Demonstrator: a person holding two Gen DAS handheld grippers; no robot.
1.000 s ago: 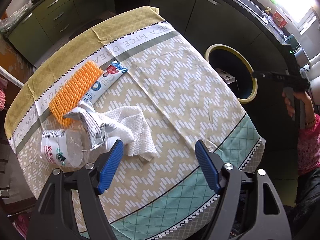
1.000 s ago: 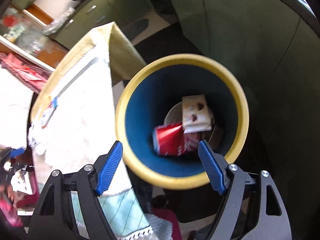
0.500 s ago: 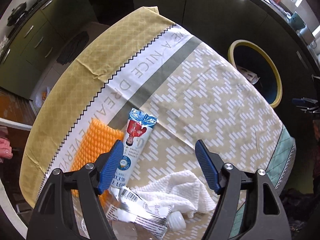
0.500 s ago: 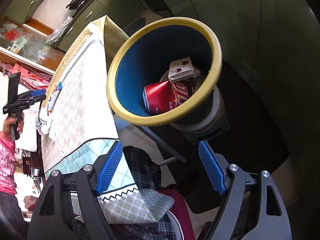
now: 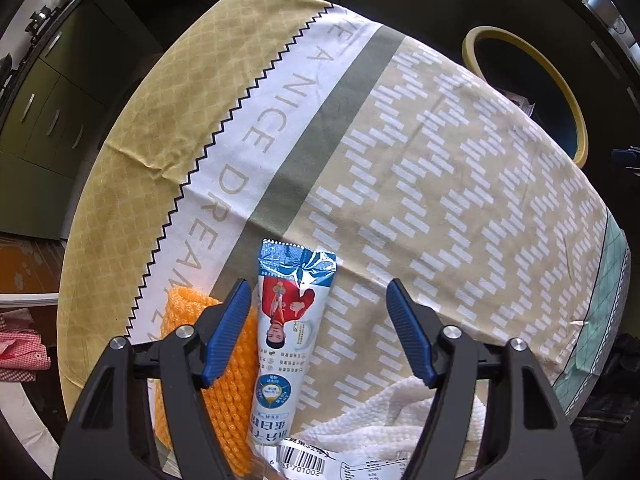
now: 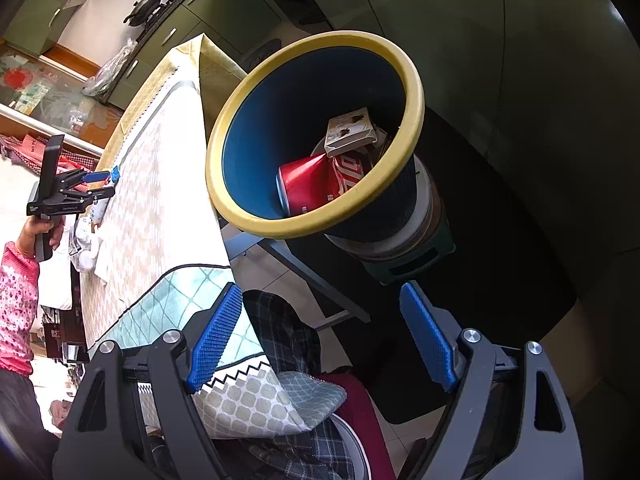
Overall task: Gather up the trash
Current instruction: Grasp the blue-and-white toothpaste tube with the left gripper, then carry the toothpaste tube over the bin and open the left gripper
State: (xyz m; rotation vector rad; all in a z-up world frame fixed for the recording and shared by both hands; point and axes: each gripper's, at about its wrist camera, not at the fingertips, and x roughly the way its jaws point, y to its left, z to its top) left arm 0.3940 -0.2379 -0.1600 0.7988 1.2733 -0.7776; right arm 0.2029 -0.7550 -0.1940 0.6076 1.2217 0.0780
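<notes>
Left wrist view: left gripper (image 5: 320, 332), lately above the whole trash pile, now straddles the blue-white wrapper (image 5: 286, 344) lying on the worktop (image 5: 440, 184), fingers closing but not yet touching; right gripper (image 6: 320, 344), empty, fingers opening beside bin (image 6: 416, 92).

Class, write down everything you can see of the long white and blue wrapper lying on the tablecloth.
The wrapper is a long, flat, glossy packet, white with a crinkled blue sealed end and a red-clad figure printed on it. It lies flat on the tablecloth, blue end pointing away from the camera. An orange foam net lies alongside it, and its near end meets a barcoded wrapper. The left claw hangs over it, jaws closing but not yet touching it.
</notes>
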